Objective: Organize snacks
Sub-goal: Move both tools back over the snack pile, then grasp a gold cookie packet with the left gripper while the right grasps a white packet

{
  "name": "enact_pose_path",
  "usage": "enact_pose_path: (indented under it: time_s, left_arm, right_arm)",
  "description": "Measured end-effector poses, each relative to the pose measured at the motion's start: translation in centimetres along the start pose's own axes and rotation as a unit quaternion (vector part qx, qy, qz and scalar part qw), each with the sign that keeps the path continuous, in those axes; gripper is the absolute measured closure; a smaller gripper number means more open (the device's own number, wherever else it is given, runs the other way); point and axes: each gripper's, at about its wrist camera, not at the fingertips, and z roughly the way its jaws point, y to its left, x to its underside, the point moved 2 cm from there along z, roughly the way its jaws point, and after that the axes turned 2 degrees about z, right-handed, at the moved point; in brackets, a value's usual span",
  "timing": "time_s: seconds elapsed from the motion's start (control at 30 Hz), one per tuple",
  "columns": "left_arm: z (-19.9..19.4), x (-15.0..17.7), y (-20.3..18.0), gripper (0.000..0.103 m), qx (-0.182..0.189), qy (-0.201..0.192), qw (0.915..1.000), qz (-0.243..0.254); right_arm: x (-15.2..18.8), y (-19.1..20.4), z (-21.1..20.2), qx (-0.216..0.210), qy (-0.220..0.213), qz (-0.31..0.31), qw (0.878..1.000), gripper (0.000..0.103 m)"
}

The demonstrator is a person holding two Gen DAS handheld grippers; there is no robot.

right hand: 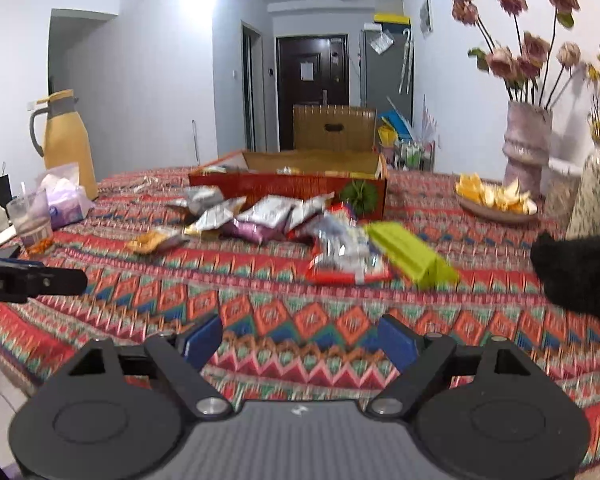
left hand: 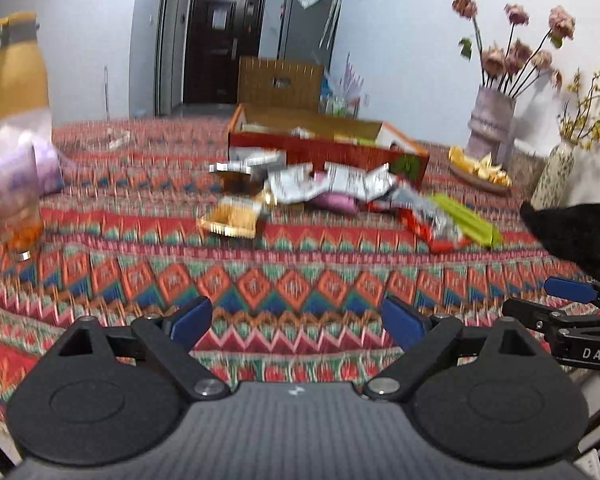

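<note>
both my tongs hang over the near edge of the table, well short of the snacks. my left gripper (left hand: 296,318) has its jaws wide apart with nothing between them, and my right gripper (right hand: 300,340) is the same, spread and empty.

the snack packets (right hand: 260,216) lie in a loose heap on the patterned tablecloth (right hand: 300,312), just in front of the red box (right hand: 288,190), which sits open with a few things already inside. nearest my right side are a green packet (right hand: 412,256) and a red-edged packet (right hand: 344,256), overlapping each other. a small orange packet (left hand: 230,220) lies apart on the left of the heap.

i judge the job barely begun. to do it well i'd take the outlying pieces first: right tongs to the green packet, gripping across its narrow width near an end so it doesn't fold, and lifting clear before carrying it to the box. the foil looks slippery, so i'd close firmly and keep clear of the plate of peels (right hand: 496,200).
</note>
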Motion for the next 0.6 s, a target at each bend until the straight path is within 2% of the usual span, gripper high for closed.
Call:
enact_pose_path:
  time_s: [0.13,0.33,0.6]
  left_arm:
    - [0.3,0.3,-0.1,0.01,0.003,0.005,1.0,0.003]
    - [1.1,-0.8,0.0,0.01,0.001,0.008,0.9999,0.007]
    - [4.4,-2.9,1.2,0.011,-0.011,0.022,0.9997,0.004]
  right_arm:
    - [0.9,0.0,0.2,-0.003,0.013,-0.001,1.0,0.019]
    - [0.6,-0.4,1.2,0.001,0.018,0.007,1.0,0.019]
    - [-0.4,-1.4,4.3,0.005,0.037,0.016,0.999,0.019]
